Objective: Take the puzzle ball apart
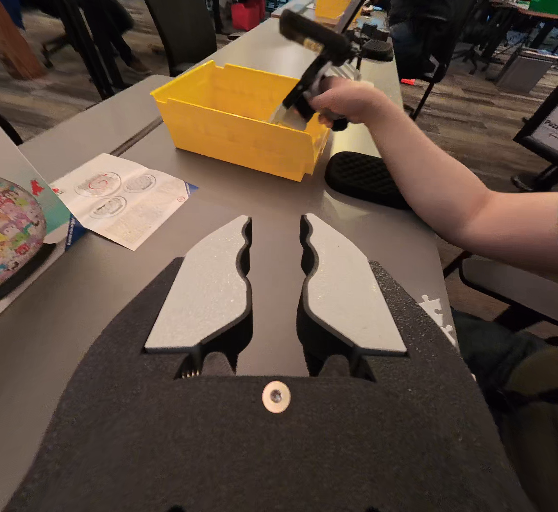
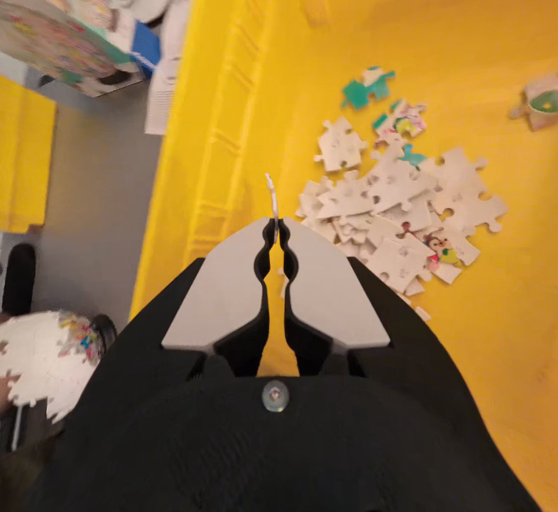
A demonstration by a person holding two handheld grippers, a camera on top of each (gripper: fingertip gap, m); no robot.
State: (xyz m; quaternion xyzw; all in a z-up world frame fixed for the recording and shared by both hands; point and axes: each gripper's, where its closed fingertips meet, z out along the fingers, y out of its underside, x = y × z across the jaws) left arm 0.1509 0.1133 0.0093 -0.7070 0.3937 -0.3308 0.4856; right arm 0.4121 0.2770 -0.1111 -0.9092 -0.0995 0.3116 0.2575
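Observation:
My right gripper (image 2: 275, 221) is shut on a thin white puzzle piece (image 2: 273, 198), seen edge-on and sticking out past the fingertips. It hangs over the inside of the yellow bin (image 2: 229, 104), beside a pile of loose puzzle pieces (image 2: 398, 210) on the bin floor. The partly opened puzzle ball (image 2: 39, 355), white inside, sits at the lower left outside the bin. In the left wrist view a hand holds the right gripper (image 1: 290, 117) tipped down into the yellow bin (image 1: 241, 141). My left gripper (image 1: 275, 219) is open and empty above the grey table (image 1: 271, 195).
The puzzle box (image 1: 27, 225) stands at the left with a white instruction sheet (image 1: 120, 198) next to it. A black foam pad (image 1: 362, 177) lies right of the bin under the person's forearm. A loose white piece (image 1: 431, 305) lies near the table's right edge. Left tips to right tips: about 35 centimetres.

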